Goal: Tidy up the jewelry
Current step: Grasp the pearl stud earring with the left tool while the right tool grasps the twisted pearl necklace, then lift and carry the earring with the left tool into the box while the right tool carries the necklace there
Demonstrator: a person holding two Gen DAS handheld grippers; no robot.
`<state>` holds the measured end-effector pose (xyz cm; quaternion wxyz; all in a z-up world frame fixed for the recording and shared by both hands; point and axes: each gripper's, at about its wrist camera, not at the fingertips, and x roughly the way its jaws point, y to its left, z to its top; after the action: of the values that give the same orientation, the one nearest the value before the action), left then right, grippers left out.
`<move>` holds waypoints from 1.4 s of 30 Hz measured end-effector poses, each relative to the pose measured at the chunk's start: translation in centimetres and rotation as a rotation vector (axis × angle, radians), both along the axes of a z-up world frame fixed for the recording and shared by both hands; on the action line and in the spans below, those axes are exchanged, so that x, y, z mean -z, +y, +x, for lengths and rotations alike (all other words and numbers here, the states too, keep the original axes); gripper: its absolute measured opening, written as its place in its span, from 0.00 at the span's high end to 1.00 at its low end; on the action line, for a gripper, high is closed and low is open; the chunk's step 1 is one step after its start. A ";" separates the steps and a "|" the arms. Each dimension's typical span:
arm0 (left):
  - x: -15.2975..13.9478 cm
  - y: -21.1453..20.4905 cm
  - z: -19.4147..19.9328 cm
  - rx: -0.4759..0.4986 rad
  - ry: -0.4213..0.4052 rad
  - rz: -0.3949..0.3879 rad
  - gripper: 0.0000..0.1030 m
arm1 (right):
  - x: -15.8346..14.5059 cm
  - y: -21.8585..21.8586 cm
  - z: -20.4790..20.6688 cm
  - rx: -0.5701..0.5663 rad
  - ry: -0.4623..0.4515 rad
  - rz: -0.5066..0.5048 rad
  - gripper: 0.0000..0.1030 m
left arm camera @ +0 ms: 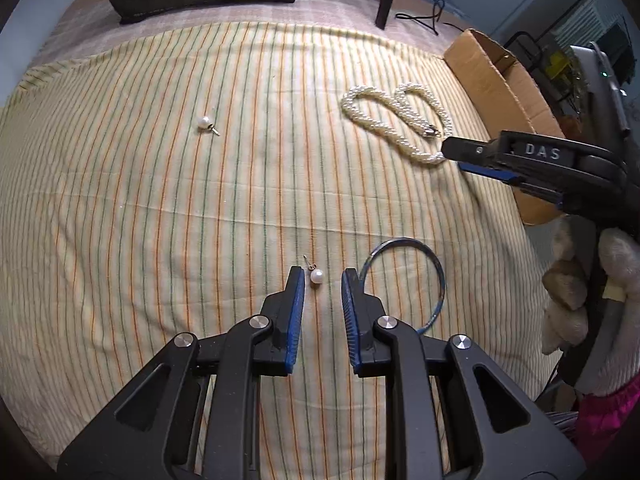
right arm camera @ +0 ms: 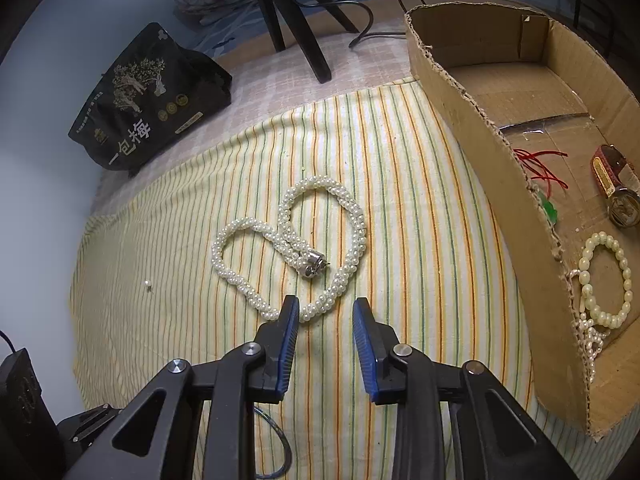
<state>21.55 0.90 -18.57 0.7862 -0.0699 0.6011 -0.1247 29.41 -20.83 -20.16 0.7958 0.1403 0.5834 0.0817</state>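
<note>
A small pearl earring (left arm camera: 317, 277) lies on the striped cloth between the fingertips of my left gripper (left arm camera: 323, 280), closer to the left pad. The jaws stand apart and neither pad presses on it, so the gripper is open. A blue bangle (left arm camera: 441, 280) lies just right of its right finger. A second pearl earring (left arm camera: 205, 122) lies farther off to the left. My right gripper (right arm camera: 326, 308) is open, tips down on either side of one strand of the braided pearl necklace (right arm camera: 362, 228), whose silver clasp (right arm camera: 314, 264) lies just ahead. From the left wrist view, the right gripper (left arm camera: 456, 158) touches the necklace (left arm camera: 354, 110) at its near end.
An open cardboard box (right arm camera: 480, 160) stands right of the cloth, holding a pearl bracelet (right arm camera: 624, 276), a brown-strapped watch (right arm camera: 612, 176) and a red cord (right arm camera: 540, 164). A black pouch (right arm camera: 148, 108) and dark stand legs (right arm camera: 316, 56) sit at the far edge. A gloved hand (left arm camera: 616, 264) holds the right gripper.
</note>
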 end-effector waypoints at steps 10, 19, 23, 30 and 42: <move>1.1 -0.3 0.6 -0.009 0.012 0.014 0.85 | 0.3 0.0 0.4 0.013 0.000 0.012 0.75; 2.3 -0.7 1.0 -0.008 0.014 0.043 0.93 | 0.5 0.3 1.0 0.027 0.001 0.012 0.75; 2.4 -0.7 1.1 -0.003 0.010 0.046 0.93 | 0.8 0.7 1.4 0.022 0.000 -0.011 0.78; 2.0 -0.3 0.9 -0.016 0.009 0.037 0.94 | 1.0 1.9 1.6 -0.020 -0.032 -0.096 0.94; -2.0 2.1 0.2 -0.061 -0.067 -0.039 0.94 | -4.2 0.5 0.4 0.009 -0.170 0.091 0.99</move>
<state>21.75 3.03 -16.53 0.8077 -0.0995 0.5697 -0.1146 29.77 -20.35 -15.99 0.8355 0.1717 0.5089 0.1162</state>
